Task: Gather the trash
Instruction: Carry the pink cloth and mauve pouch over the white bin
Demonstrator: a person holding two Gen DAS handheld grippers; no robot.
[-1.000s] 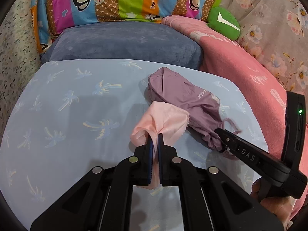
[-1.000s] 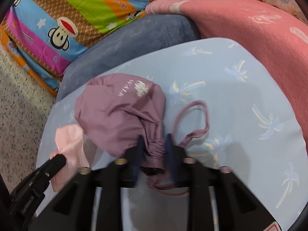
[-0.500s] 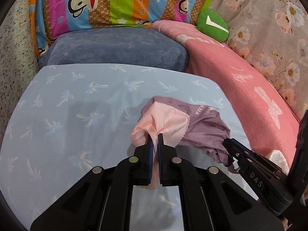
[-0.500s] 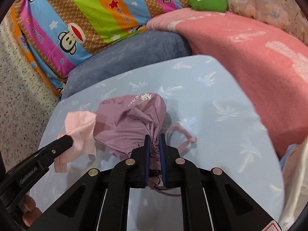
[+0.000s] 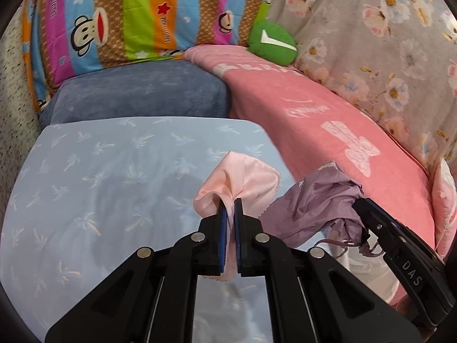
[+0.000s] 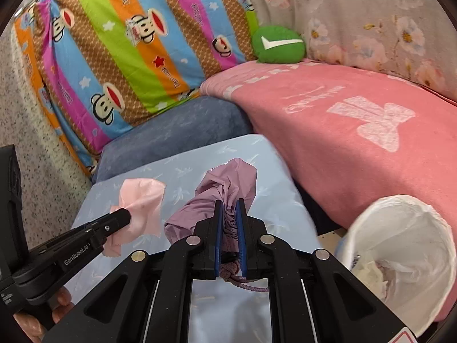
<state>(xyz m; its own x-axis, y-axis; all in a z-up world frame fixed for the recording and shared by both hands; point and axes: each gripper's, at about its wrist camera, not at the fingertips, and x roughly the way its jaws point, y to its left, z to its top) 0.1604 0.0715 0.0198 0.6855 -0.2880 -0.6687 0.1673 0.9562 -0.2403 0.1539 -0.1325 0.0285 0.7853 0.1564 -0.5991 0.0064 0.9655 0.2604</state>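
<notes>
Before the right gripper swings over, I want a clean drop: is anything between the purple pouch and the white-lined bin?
Nothing visible. The right gripper holds the purple pouch above the blue sheet, and the bin stands open to its right, past the sheet's edge.

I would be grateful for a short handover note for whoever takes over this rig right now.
Left tongs: shut on the pink cloth, held clear above the blue palm-print sheet.
Right tongs: shut on the purple drawstring pouch, also lifted off the sheet; its cord hangs below the jaws.
Bin: the white-lined trash bin stands low to the right of the right tongs, beside the pink blanket, with some crumpled waste already inside.
Done: both items are picked up.
Left: carry each over the bin and release it there. Neither is over the opening yet.
</notes>
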